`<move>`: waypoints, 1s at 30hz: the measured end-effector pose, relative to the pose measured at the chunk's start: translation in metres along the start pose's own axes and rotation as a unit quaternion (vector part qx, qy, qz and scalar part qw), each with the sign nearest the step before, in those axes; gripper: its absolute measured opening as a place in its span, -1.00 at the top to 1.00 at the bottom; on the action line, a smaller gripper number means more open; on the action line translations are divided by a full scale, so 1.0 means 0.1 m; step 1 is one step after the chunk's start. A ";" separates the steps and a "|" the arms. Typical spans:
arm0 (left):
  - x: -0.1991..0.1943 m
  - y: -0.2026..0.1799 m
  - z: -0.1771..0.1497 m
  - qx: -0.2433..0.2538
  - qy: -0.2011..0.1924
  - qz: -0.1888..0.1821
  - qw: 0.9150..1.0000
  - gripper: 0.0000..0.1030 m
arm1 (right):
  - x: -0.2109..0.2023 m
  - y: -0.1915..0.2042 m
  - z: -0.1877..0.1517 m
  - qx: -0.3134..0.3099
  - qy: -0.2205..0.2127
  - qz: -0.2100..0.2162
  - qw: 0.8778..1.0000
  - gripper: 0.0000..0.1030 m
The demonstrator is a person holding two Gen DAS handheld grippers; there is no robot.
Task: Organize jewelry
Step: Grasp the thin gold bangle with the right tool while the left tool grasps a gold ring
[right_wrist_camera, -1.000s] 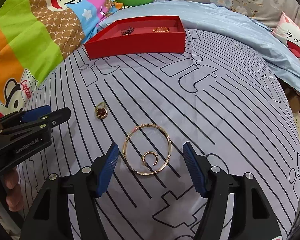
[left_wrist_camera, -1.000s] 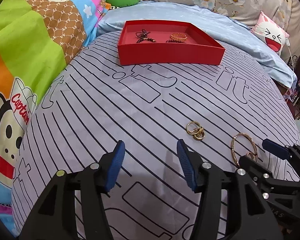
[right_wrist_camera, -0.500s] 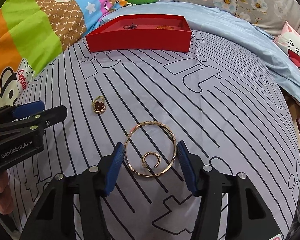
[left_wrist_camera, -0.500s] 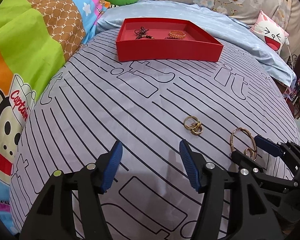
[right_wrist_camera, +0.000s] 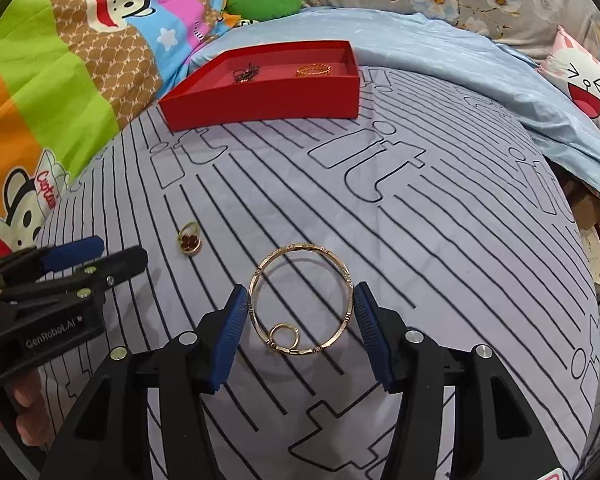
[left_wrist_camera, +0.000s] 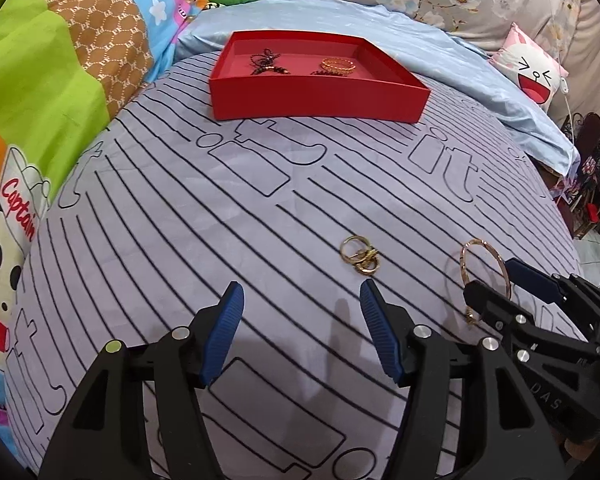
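Right wrist view shows the big gold bangle (right_wrist_camera: 302, 300) lying flat on the striped bedsheet (right_wrist_camera: 440, 240), right between the two blue pads of the right gripper (right_wrist_camera: 300, 312). The pads sit just beside the bangle's sides, spread wide, and I cannot tell if they touch it. A small gold ring (right_wrist_camera: 285, 337) lies inside the bangle, near its close edge. In the left wrist view the bangle (left_wrist_camera: 485, 276) is partly hidden behind the right gripper (left_wrist_camera: 496, 284), so the small ring inside hardly shows.

Off to the left lies a ring with a dark red stone (right_wrist_camera: 189, 240). The left wrist view shows it as gold loops (left_wrist_camera: 360, 255) and the stone does not show.

The left gripper (left_wrist_camera: 300, 320) is wide open and holds nothing; the sheet lies below it.

Far back sits the red tray (left_wrist_camera: 320, 100) with a dark beaded piece (left_wrist_camera: 266, 62) and a gold bracelet (left_wrist_camera: 337, 66) inside. A cartoon monkey blanket (right_wrist_camera: 60, 80) lies to the left.
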State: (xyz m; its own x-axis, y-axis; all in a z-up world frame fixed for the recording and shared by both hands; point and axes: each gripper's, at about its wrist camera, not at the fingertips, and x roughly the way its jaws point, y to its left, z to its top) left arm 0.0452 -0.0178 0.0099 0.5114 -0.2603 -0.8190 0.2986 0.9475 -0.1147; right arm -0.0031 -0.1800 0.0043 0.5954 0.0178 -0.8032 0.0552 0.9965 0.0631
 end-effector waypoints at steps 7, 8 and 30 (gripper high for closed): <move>0.13 -0.12 0.09 -0.001 0.007 -0.027 1.000 -0.11 | -0.02 -0.13 0.08 0.017 -0.004 0.002 1.000 -0.02; 0.15 -0.13 0.10 -0.001 0.008 -0.031 0.999 -0.11 | -0.01 -0.15 0.09 0.019 -0.004 0.003 1.000 -0.02; 0.30 -0.20 0.20 0.007 0.013 -0.072 0.997 0.90 | 0.05 -0.25 0.12 0.036 0.000 0.011 0.999 -0.02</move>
State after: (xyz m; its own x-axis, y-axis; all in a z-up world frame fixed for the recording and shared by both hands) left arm 0.0707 -0.0486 -0.0010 0.4422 -0.3881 -0.8086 0.3778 0.8982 -0.2246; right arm 0.0079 -0.2056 0.0063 0.5977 0.0391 -0.8008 0.0992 0.9875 0.1223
